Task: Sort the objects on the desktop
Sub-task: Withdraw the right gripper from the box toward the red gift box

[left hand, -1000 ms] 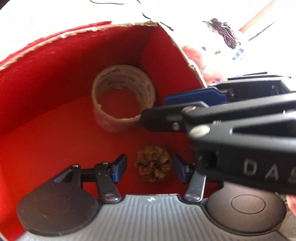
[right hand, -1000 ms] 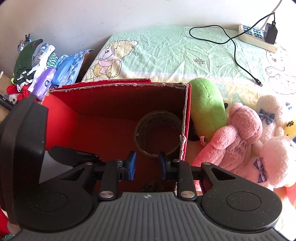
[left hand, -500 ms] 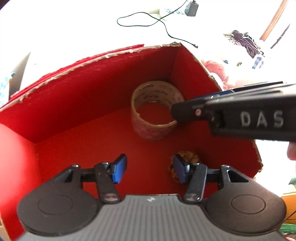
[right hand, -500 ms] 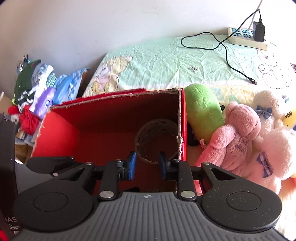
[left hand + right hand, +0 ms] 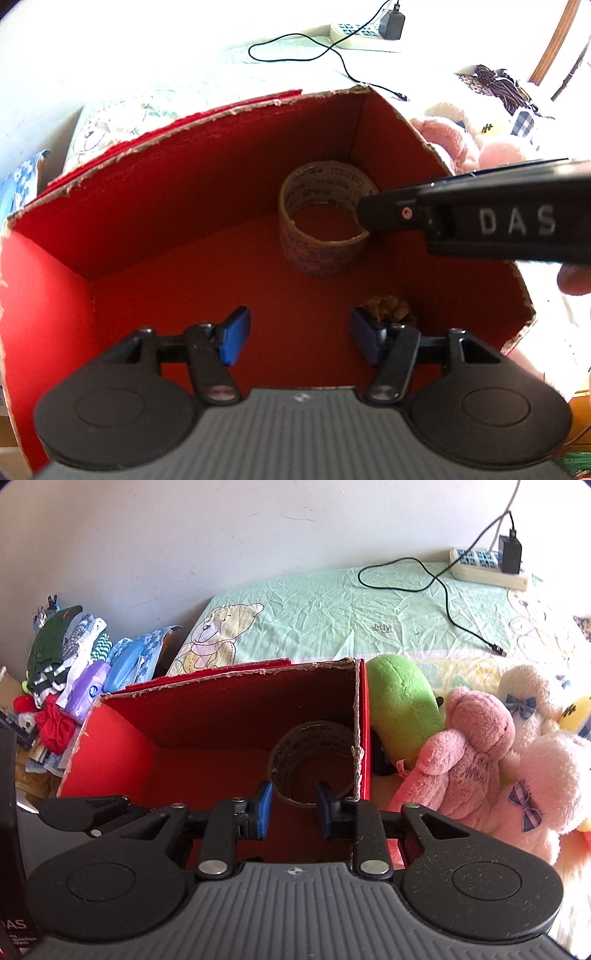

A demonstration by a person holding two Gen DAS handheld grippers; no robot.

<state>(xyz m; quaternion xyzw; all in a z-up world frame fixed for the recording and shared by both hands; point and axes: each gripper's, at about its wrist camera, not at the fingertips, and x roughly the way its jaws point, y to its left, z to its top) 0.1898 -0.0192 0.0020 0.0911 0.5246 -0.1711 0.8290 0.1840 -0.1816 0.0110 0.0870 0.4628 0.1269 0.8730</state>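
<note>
Left gripper (image 5: 300, 339) hangs over the red box (image 5: 155, 206), blue fingers (image 5: 233, 340) spread wide apart, nothing between them. Pine cone (image 5: 386, 309) lies on the box floor at lower right of the left wrist view, just behind the right-hand finger pad, partly hidden by it; contact unclear. Tape roll (image 5: 325, 218) stands on its flat side in the far right corner of the box, near the walls. Right gripper (image 5: 294, 809) sits at lower centre of its own view above the box's near right corner, fingers parted with a narrow gap, holding nothing; the tape roll shows behind them. In the left view its black body crosses from the right edge, tip overlapping the roll's rim. Right of the box: green plush (image 5: 400, 705) and pink teddy (image 5: 465, 746) on the bed (image 5: 332, 609). Power strip (image 5: 487, 566) upper right.
</note>
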